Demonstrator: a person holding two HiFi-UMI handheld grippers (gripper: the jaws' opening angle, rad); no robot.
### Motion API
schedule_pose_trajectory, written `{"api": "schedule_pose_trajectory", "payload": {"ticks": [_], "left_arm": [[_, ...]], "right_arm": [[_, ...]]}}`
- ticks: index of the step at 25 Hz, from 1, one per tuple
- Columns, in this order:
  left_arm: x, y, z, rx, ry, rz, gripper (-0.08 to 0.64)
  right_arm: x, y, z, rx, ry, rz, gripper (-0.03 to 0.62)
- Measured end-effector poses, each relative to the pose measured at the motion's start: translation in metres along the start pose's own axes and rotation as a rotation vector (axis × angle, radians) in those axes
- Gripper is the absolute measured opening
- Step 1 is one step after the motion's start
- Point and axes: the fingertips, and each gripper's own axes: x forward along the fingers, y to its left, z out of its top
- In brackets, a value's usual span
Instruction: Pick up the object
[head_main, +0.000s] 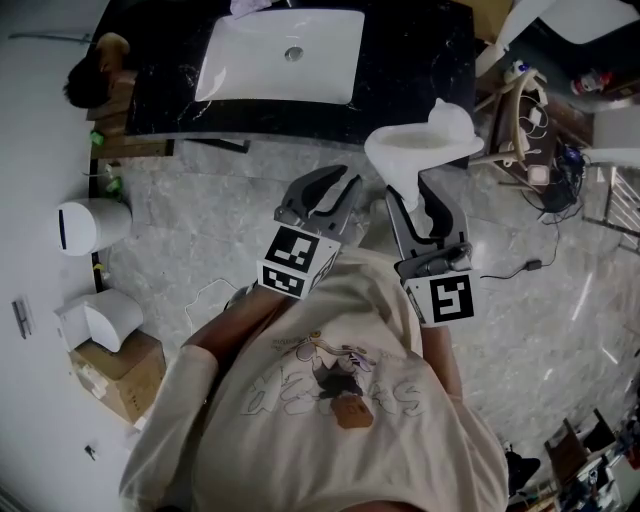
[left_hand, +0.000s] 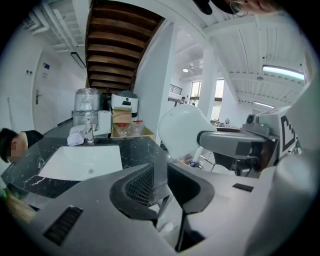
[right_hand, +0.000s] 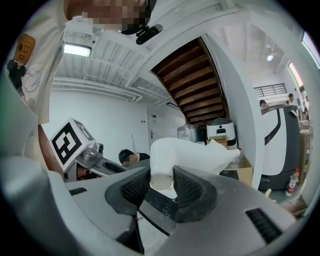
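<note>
The right gripper grips with its ribbed dark pads the round stem of the smooth white object, in the air before the black marble counter. The jaws of the left gripper stand slightly apart, with nothing between them.

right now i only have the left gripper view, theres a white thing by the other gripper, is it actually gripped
Observer: Yes. The right gripper view shows the right gripper clamped on the round handle end of the white object.
Operator: is it off the ground
Observer: Head view shows it held in the air, with grey floor below, just short of the black counter.
Operator: anything on the floor to my left
Observer: Head view shows a white cylinder and a cardboard box along the wall there.
</note>
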Motion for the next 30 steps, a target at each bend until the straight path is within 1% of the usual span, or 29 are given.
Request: {"api": "schedule_pose_trajectory", "payload": {"ticks": [3,6,8,9,10,11,12,14,15,16,18,19,21,22,24,26,28,30], "left_arm": [[0.003,0.000,0.005,0.004,-0.006,-0.010,0.092],[0.007,-0.001,0.012,-0.001,-0.022,-0.038,0.092],[0.009,-0.001,0.020,-0.031,-0.055,-0.080,0.105],[0.008,-0.001,0.025,-0.061,-0.077,-0.115,0.122],[0.006,-0.003,0.030,-0.104,-0.103,-0.166,0.160],[0.003,-0.006,0.036,-0.159,-0.130,-0.234,0.234],[-0.001,-0.010,0.044,-0.214,-0.158,-0.308,0.293],[-0.011,-0.019,0.063,-0.306,-0.204,-0.442,0.346],[-0.015,-0.022,0.072,-0.351,-0.221,-0.496,0.380],[-0.016,-0.023,0.080,-0.403,-0.234,-0.540,0.434],[-0.013,-0.022,0.091,-0.503,-0.241,-0.594,0.569],[-0.008,-0.023,0.093,-0.542,-0.229,-0.618,0.602],[0.001,-0.029,0.092,-0.601,-0.190,-0.672,0.604],[0.005,-0.033,0.090,-0.613,-0.173,-0.690,0.604],[0.010,-0.040,0.086,-0.590,-0.147,-0.699,0.604],[0.011,-0.045,0.085,-0.577,-0.144,-0.697,0.604],[0.011,-0.046,0.086,-0.593,-0.149,-0.698,0.604],[0.014,-0.043,0.088,-0.626,-0.151,-0.705,0.603]], "right_arm": [[-0.001,-0.005,0.003,0.003,-0.002,-0.014,0.160],[-0.002,-0.006,0.006,0.002,-0.006,-0.021,0.158],[-0.001,-0.007,0.008,0.000,-0.015,-0.025,0.158],[-0.001,-0.006,0.009,-0.001,-0.018,-0.024,0.158],[-0.001,-0.006,0.009,-0.001,-0.019,-0.022,0.158],[-0.001,-0.005,0.010,-0.001,-0.019,-0.021,0.158],[-0.001,-0.005,0.010,-0.001,-0.018,-0.019,0.158],[-0.002,-0.004,0.011,-0.002,-0.017,-0.016,0.158],[-0.002,-0.004,0.012,-0.003,-0.019,-0.014,0.158],[-0.002,-0.004,0.013,-0.005,-0.022,-0.014,0.158],[-0.002,-0.003,0.015,-0.007,-0.030,-0.012,0.158],[-0.002,-0.002,0.016,-0.008,-0.034,-0.010,0.158],[-0.002,0.001,0.017,-0.013,-0.036,-0.004,0.156],[-0.001,0.003,0.017,-0.015,-0.036,-0.002,0.156],[0.000,0.007,0.017,-0.016,-0.041,0.002,0.156],[0.000,0.010,0.018,-0.012,-0.046,0.004,0.156],[-0.001,0.013,0.019,-0.010,-0.051,0.007,0.155],[-0.002,0.013,0.019,-0.021,-0.051,0.003,0.155]]}}
